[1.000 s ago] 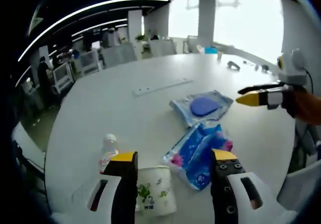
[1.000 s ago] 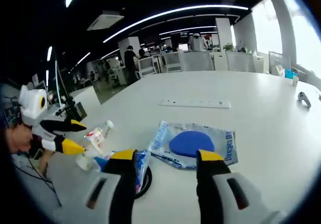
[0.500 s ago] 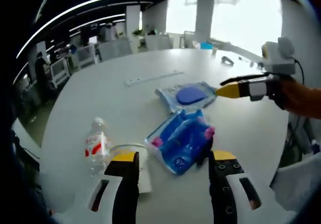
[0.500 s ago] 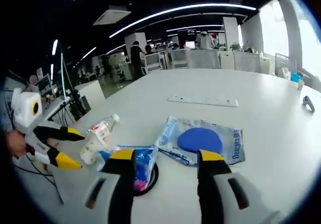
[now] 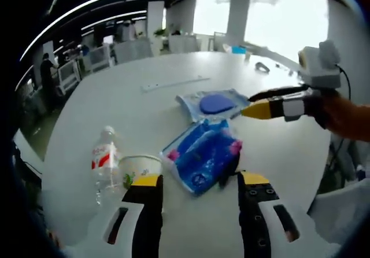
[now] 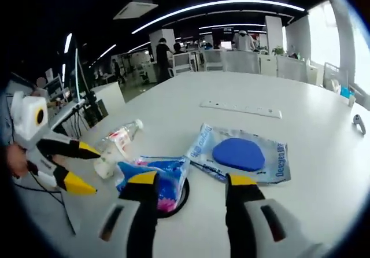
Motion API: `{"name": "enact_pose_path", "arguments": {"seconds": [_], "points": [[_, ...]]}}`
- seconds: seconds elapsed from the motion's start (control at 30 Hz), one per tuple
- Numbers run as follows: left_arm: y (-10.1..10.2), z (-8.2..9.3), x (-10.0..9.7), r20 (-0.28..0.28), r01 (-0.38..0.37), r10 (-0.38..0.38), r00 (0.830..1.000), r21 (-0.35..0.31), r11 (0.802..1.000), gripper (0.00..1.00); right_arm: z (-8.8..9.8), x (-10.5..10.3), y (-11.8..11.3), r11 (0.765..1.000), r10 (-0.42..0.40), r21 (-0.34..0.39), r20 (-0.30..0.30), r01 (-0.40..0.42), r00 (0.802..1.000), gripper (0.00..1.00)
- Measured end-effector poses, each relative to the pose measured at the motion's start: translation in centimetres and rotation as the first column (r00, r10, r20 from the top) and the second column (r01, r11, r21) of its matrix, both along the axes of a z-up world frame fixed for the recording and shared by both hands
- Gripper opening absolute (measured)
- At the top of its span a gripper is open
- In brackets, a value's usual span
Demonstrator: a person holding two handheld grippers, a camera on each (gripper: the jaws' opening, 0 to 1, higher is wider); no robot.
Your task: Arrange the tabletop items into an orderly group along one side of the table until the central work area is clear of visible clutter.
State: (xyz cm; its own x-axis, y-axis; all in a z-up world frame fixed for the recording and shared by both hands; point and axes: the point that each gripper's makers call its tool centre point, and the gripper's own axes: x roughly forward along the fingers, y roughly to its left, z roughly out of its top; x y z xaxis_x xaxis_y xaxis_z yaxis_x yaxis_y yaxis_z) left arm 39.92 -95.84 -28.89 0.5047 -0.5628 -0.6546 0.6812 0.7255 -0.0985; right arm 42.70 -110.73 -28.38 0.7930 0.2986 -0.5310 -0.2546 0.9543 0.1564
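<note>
On the white round table lie a clear water bottle with a red label, a paper cup with a green print, a blue patterned packet and a clear packet holding a blue disc. My left gripper is open, low in front of the cup and the blue packet. My right gripper reaches in from the right, open, its tips at the clear packet's near edge. In the right gripper view, my right gripper stands open over the blue packet and the clear packet. The left gripper is open beside the bottle.
A white power strip lies further across the table, also seen as the power strip. A black round item sits under the blue packet. A small dark device lies far right. Office desks and chairs stand beyond the table's edge.
Both views have shifted with the hands. The right gripper has come closer to the clear packet's edge. The left gripper has drawn back from the cup. The items lie where they were.
</note>
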Motion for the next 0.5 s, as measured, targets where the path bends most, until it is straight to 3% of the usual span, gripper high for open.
{"name": "enact_pose_path", "arguments": {"seconds": [0.5], "points": [[-0.7, -1.6, 0.0, -0.069, -0.079, 0.077, 0.995, -0.026, 0.997, 0.42, -2.4, -0.2, 1.7, 0.998, 0.054, -0.018, -0.058, -0.055, 0.997, 0.39]]}}
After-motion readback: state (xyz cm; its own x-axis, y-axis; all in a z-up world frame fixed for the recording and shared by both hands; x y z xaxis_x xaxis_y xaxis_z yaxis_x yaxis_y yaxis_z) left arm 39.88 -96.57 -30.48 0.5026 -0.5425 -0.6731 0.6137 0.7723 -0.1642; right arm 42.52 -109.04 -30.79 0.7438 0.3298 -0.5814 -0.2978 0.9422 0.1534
